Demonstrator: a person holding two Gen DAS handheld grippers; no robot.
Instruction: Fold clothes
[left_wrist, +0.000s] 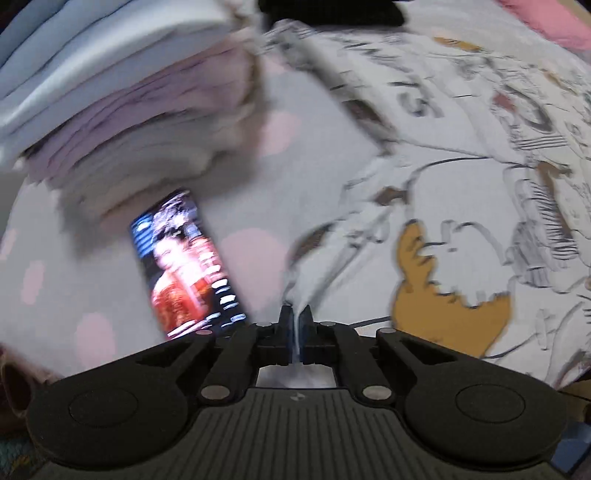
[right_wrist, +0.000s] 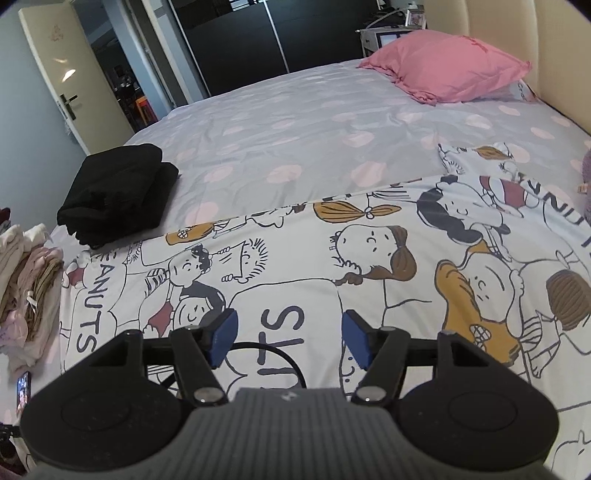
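Because the left gripper (left_wrist: 295, 325) pinches only a thin edge of the cartoon-print garment (left_wrist: 424, 177) spread on the bed (left_wrist: 184, 166), the fabric may slip out, or drag across the phone (left_wrist: 188, 262). Right view: the right gripper (right_wrist: 290, 341) hovers unclenched over the garment, empty, so tension could skew the fold.

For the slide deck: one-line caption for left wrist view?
Left gripper shut on white cartoon-print garment, beside lit phone.
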